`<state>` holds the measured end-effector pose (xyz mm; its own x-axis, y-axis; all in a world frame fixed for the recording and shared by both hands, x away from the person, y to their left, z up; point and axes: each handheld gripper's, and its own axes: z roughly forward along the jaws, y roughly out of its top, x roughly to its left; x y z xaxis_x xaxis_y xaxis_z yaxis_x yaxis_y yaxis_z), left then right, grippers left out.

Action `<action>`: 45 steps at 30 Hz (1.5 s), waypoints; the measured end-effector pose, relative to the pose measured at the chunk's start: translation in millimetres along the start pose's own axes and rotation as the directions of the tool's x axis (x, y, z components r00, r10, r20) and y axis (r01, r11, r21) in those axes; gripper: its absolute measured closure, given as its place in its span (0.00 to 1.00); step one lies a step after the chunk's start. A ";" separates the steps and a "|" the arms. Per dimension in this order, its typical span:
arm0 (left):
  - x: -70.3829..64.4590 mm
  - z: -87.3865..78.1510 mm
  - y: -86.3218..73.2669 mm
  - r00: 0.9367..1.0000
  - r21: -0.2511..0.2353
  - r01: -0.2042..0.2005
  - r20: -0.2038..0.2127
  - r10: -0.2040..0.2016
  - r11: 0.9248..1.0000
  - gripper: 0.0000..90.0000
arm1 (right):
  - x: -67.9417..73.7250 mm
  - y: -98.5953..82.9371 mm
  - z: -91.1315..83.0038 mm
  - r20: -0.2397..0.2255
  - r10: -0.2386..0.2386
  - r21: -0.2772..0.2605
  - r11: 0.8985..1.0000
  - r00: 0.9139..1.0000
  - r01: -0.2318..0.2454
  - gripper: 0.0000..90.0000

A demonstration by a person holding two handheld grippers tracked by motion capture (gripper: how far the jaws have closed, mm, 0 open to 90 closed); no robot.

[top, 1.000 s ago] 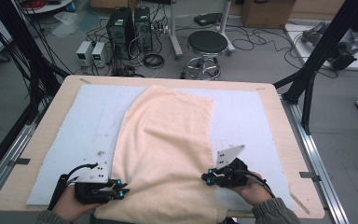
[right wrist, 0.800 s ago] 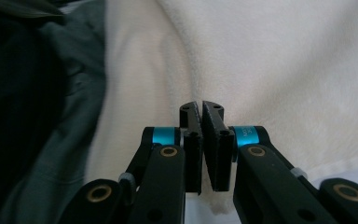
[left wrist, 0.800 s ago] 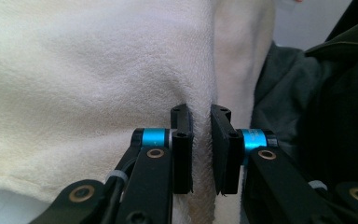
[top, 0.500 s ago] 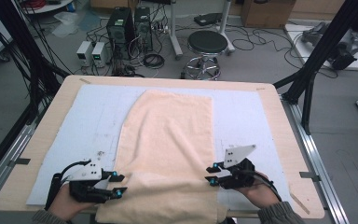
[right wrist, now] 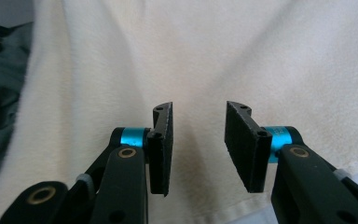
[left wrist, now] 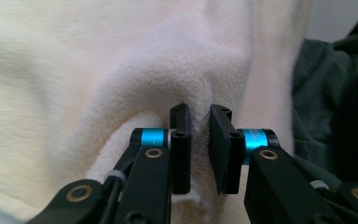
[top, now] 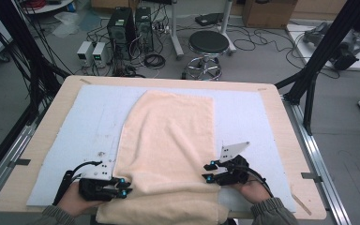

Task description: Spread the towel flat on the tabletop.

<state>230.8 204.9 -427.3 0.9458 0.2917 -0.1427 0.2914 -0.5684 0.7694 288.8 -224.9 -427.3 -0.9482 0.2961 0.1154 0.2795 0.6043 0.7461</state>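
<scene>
A cream towel [top: 171, 150] lies lengthwise on the table [top: 281, 117], its near end bunched at the edge between the two grippers. The left gripper [left wrist: 199, 149] has its jaws clenched on a raised fold of the towel, the pile pinched between them. The right gripper [right wrist: 198, 140] has its jaws released, with a clear gap; the towel spreads flat just ahead of and beneath them, its hem running below.

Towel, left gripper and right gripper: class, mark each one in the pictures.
Towel [top: 173, 136], high view, middle of its flat part.
Left gripper [left wrist: 199, 144], left gripper view, the towel fold pinched between its jaws.
Right gripper [right wrist: 198, 144], right gripper view, the gap between its open jaws.
</scene>
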 end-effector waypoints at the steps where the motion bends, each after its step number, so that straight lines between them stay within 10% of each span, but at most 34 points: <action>1: -3.7 -0.3 -0.8 1.000 0.001 -0.001 0.005 0.001 1.000 0.88 | 2.0 0.0 -0.3 -0.003 -0.004 0.007 1.000 1.000 0.004 0.69; 10: -6.2 -21.9 -0.5 0.999 -0.086 0.026 -0.045 -0.030 0.996 0.59 | 24.4 5.1 -14.1 -0.011 -0.063 -0.044 0.997 0.998 0.062 0.65; 16: -10.3 -13.9 -6.9 0.998 -0.028 0.002 -0.064 -0.004 1.000 0.45 | 41.3 7.1 -20.1 -0.045 -0.114 -0.065 0.992 0.992 0.111 0.59; 20: -7.8 -3.3 -7.8 0.995 0.029 -0.007 -0.096 0.010 1.000 0.73 | 42.3 4.5 -1.9 -0.059 -0.120 -0.008 0.993 0.991 0.119 0.61; 24: 0.2 -6.1 2.4 0.989 -0.006 0.016 -0.146 -0.017 1.000 0.87 | 39.1 8.7 13.6 -0.046 -0.166 0.085 0.982 0.985 0.169 0.92; 27: 14.5 -7.9 17.4 0.974 -0.057 0.042 -0.222 -0.054 0.998 0.88 | 18.7 22.3 7.0 0.024 -0.122 0.046 0.992 0.992 0.121 0.93; 31: 48.9 -1.3 40.5 0.938 -0.146 0.108 -0.313 -0.149 0.983 0.88 | -20.9 40.5 -0.3 0.153 -0.062 0.029 0.998 0.986 0.058 0.93; 37: 88.8 24.2 41.7 0.906 -0.127 0.215 -0.345 -0.246 0.968 0.72 | -58.1 35.1 14.4 0.175 0.041 0.052 0.997 0.984 -0.051 0.83; 45: 60.4 -9.6 32.0 0.931 -0.161 0.092 -0.337 -0.142 0.983 0.52 | -33.9 41.2 -11.5 0.186 0.009 -0.059 0.998 0.983 0.003 0.65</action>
<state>295.9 211.8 -405.4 0.7909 0.6111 -0.0324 0.3500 -0.4083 0.8430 330.7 -218.6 -393.0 -0.9011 0.4336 -0.0022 0.2676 0.5601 0.7840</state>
